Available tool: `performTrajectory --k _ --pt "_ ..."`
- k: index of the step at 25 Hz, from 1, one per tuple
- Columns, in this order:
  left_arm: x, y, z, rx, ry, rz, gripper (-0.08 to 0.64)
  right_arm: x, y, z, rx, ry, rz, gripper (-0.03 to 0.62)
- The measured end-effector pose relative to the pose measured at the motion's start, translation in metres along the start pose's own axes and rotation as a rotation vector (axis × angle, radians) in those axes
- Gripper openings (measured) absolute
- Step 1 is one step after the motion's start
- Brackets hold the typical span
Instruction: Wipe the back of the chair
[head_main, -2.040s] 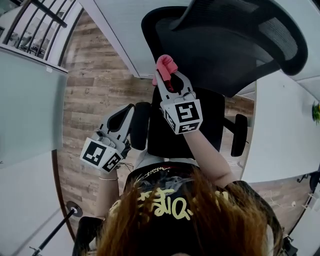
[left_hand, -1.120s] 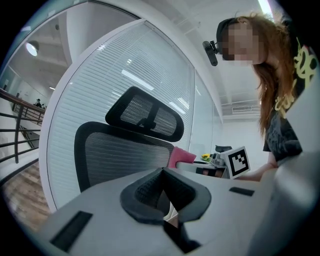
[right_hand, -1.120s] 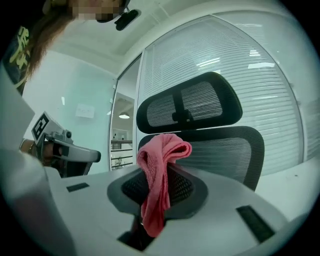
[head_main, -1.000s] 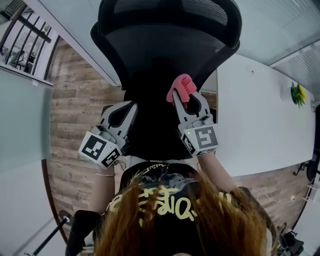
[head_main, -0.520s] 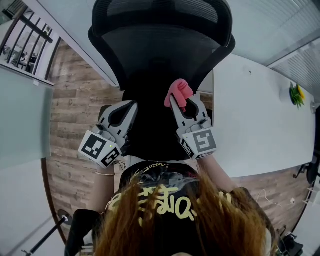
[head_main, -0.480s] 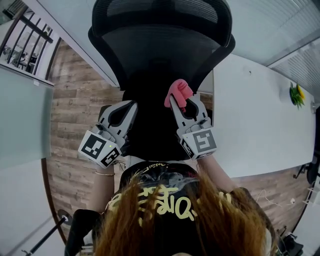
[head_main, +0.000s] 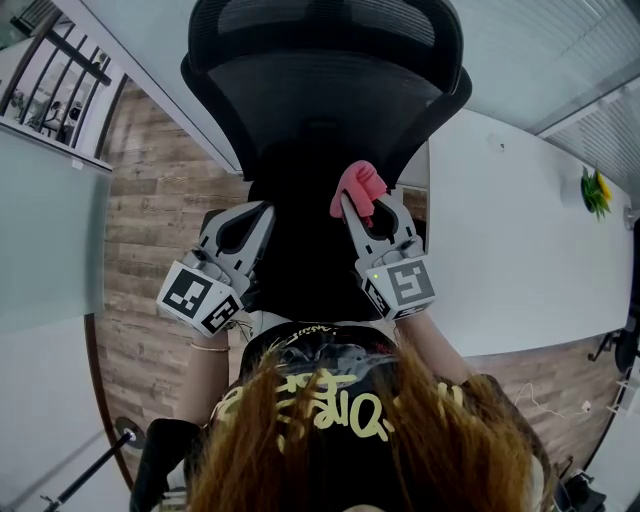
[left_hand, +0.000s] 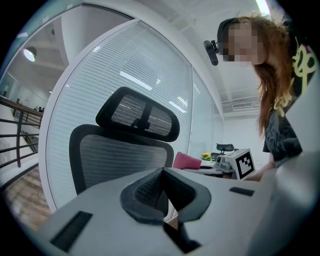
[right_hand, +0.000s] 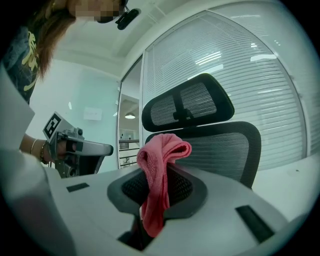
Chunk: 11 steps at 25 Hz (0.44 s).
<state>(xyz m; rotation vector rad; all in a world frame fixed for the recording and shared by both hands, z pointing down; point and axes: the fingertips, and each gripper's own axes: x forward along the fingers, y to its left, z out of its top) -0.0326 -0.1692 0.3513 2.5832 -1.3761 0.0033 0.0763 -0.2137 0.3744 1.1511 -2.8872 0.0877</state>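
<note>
right gripper (head_main: 367, 198): clamped on pink cloth (right_hand: 159, 155)
cloth place: at lower edge of chair back (head_main: 330, 95), contact unclear
left gripper (head_main: 263, 209): jaws together, empty, beside it
progress: looks barely started, nearly the whole mesh back left to wipe

Chair (head_main: 330, 90) stands directly before the person, its back towards them. Left gripper (head_main: 258, 212) and right gripper (head_main: 369, 204) sit side by side before it. Cloth (head_main: 357, 186) sits between the right jaws. Desk (head_main: 520, 240) lies right of the chair.
</note>
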Motion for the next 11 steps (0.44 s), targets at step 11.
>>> performTrajectory --k 11 --pt "-0.006 -0.007 -0.001 0.002 0.0 0.006 -0.008 -0.009 0.005 0.001 -0.006 0.0 0.011 0.066"
